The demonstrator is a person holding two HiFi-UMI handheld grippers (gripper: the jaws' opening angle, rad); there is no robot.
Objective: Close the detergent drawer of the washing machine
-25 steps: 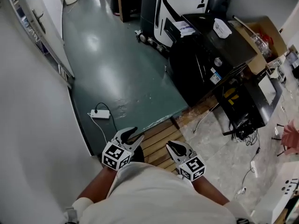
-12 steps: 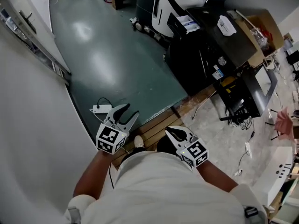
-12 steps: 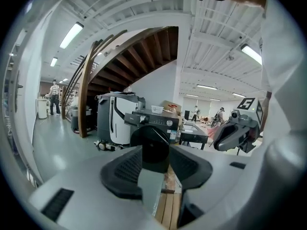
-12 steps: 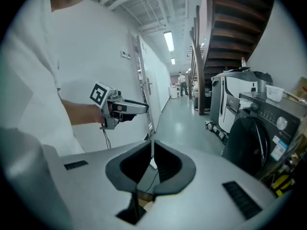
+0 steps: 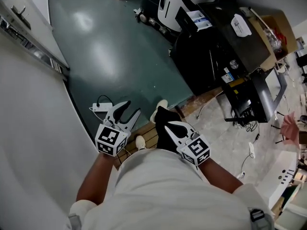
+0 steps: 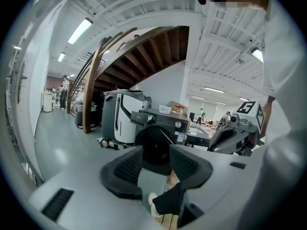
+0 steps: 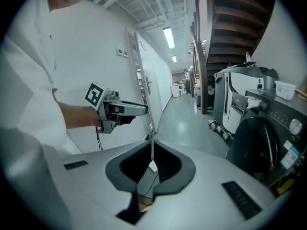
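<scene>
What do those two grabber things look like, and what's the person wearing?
Both are light grey plastic with curved, black-lined jaws. The left gripper and the right gripper each carry a white cube printed with black square patterns. Inside the jaws, the pads are dark and ribbed. The person wears a pale, off-white top.

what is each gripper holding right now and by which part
Nothing. The left gripper has its jaws apart, just opened wider, with nothing between them; the right gripper has its jaws tip to tip, empty.
</scene>
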